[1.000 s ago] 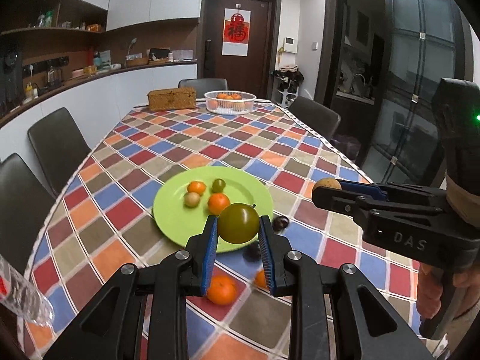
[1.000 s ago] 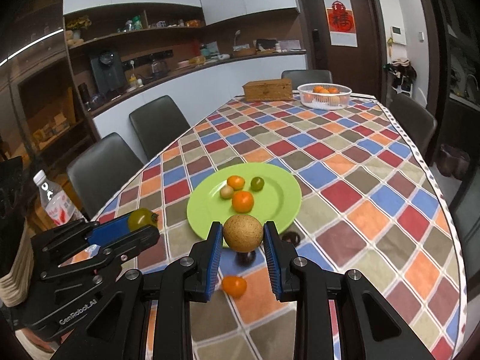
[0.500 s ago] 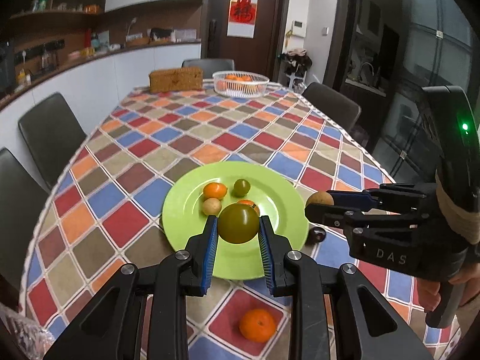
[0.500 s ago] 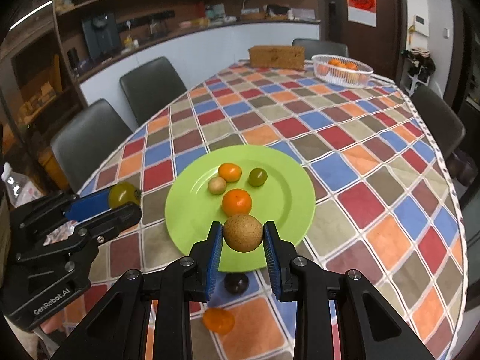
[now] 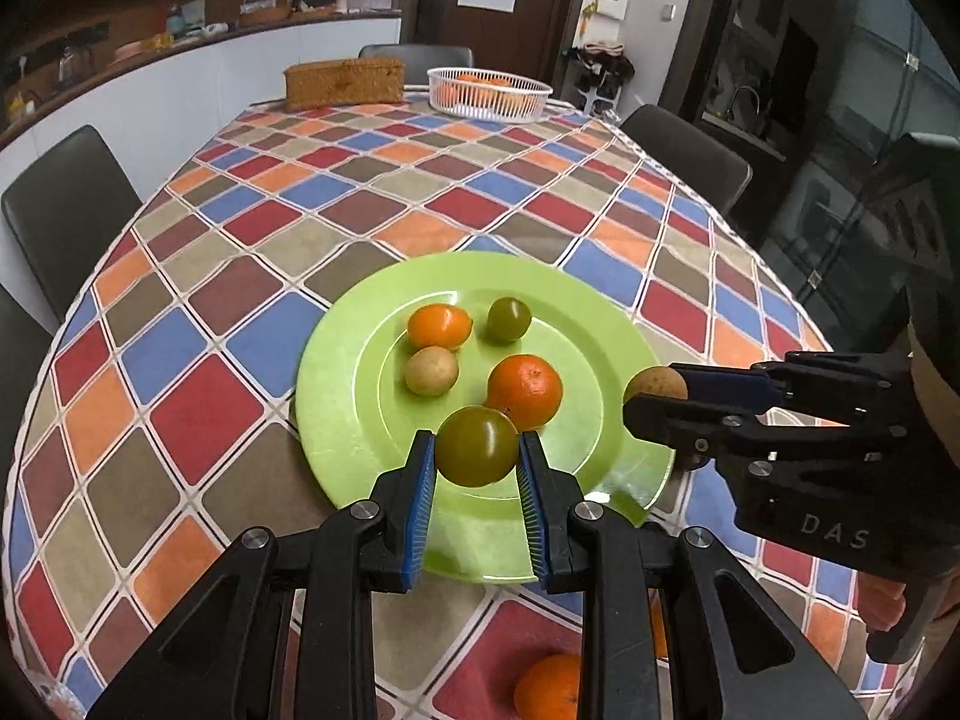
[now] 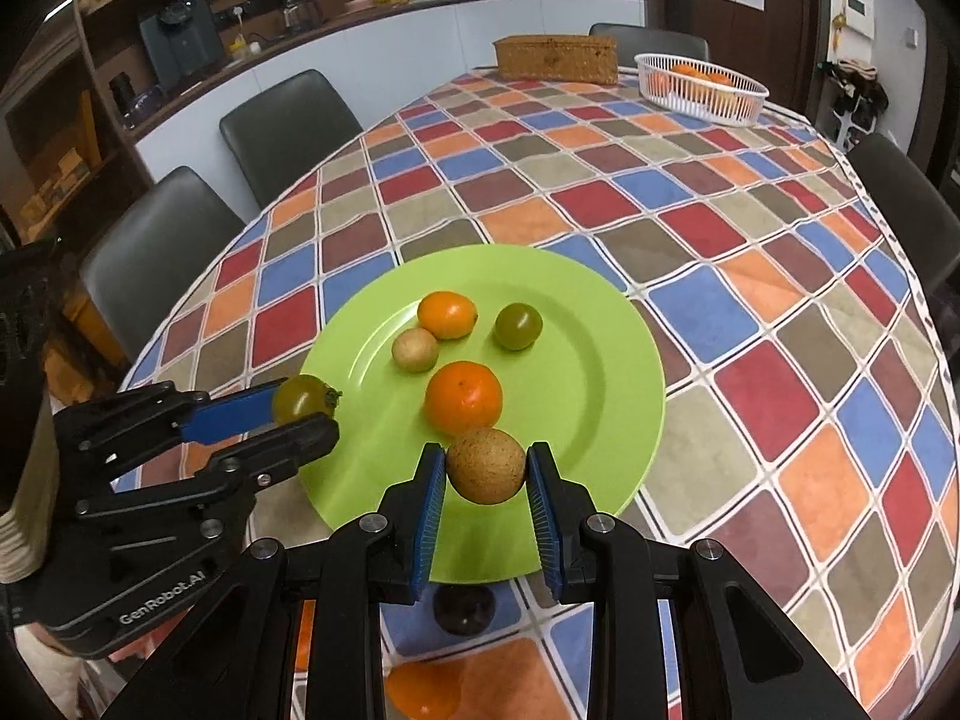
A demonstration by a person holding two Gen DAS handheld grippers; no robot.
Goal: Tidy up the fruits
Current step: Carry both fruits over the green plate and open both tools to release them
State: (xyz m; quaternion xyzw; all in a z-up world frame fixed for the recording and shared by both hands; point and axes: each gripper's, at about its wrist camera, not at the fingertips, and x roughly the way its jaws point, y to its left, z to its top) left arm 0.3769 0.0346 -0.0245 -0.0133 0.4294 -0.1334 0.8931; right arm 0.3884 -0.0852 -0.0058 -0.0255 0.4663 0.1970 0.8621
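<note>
Jaws pinching fruit: left gripper [image 5: 477, 461] green tomato [image 5: 477, 446], right gripper [image 6: 486, 486] brown longan-like fruit [image 6: 486, 465], poised above green plate [image 5: 336, 396] for release.

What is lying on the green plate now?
On the plate: two oranges, a green tomato and a small tan fruit. The near rim is hidden behind both grippers' held fruits.

Both held fruits nearer green plate [image 5: 336, 396].
</note>
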